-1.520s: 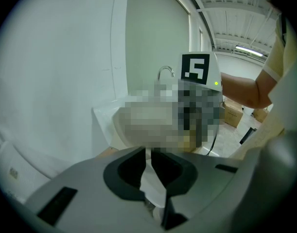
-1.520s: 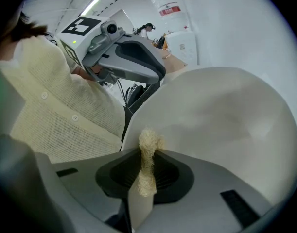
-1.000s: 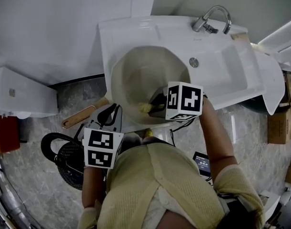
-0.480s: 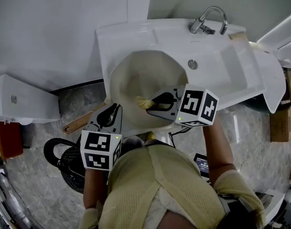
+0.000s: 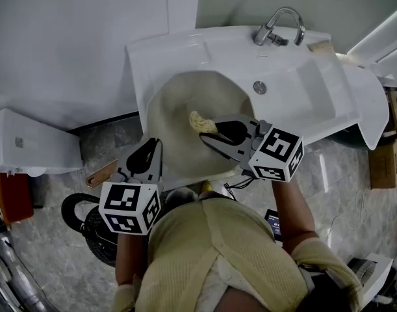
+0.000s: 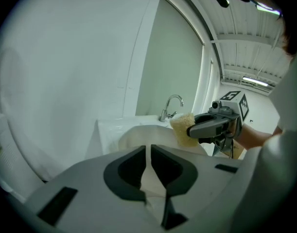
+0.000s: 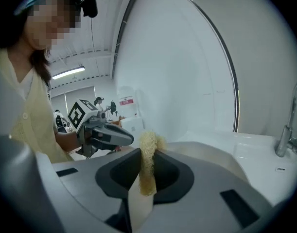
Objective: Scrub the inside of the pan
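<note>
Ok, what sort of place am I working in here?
Likely a washing spot in a workshop or lab, not a home kitchen: a white sink with a faucet, a tiled floor, and a cardboard box to its right.

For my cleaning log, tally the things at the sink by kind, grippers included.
Grippers: 2, left gripper and right gripper
Pan: 1
Sponge: 1
Sink: 1
Faucet: 1
Total: 6
</note>
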The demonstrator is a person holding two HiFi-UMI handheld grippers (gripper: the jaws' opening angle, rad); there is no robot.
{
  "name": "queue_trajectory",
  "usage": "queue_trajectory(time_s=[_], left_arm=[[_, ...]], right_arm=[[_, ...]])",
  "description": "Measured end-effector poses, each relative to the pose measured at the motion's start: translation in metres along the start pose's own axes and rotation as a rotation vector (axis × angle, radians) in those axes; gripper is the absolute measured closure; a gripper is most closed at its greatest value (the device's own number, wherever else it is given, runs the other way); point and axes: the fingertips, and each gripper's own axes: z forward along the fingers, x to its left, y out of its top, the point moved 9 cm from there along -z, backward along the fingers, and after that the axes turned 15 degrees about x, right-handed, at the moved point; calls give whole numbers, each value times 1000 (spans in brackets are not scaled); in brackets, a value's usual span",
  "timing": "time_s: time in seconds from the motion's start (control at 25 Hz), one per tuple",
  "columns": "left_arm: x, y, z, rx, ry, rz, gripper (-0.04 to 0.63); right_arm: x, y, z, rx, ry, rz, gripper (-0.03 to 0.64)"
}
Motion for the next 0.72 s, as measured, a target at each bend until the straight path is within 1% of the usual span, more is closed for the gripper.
queue_trajectory(time_s=[0.28, 0.48, 0.72], left_arm=[[2, 4, -4, -56, -1, -45, 511], [5, 3, -7, -92, -24, -85, 512], [9, 0, -9, -114, 11, -105, 520]], right_arm=[[-1, 4, -12, -143, -60, 47, 540], [-2, 0, -17, -220, -109, 137, 539], [-5, -10, -21, -272, -138, 247, 540]])
